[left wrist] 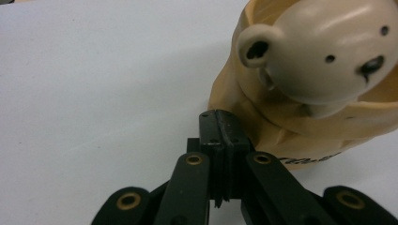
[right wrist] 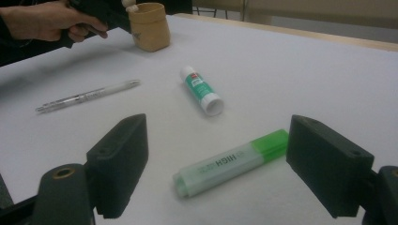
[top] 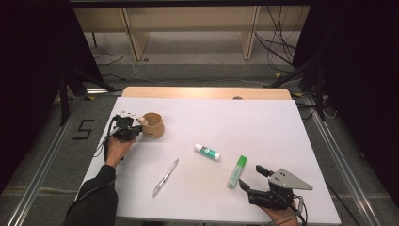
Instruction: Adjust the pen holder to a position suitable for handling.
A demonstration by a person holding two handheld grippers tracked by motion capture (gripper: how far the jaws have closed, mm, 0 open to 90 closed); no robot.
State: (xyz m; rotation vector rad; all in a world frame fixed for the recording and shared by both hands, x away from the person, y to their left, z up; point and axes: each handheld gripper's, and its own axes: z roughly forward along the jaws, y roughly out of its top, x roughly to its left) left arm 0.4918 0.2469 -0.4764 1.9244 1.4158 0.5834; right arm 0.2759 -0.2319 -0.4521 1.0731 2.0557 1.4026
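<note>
A tan cup (top: 153,125) with a bear's head (left wrist: 324,51) on its rim stands at the table's far left. My left gripper (top: 134,128) is shut with nothing between its jaws; its tips (left wrist: 219,124) lie against the lower side of the cup (left wrist: 291,126). Near the front right, my right gripper (top: 251,175) is open. A green highlighter (right wrist: 230,161) lies on the table just ahead of its wide-apart jaws (right wrist: 218,140), untouched.
A green-and-white glue stick (top: 207,151) lies mid-table and a clear pen (top: 165,177) lies left of centre toward the front. The highlighter (top: 237,171) rests between them and my right gripper. The white table (top: 263,122) ends in a wooden far edge.
</note>
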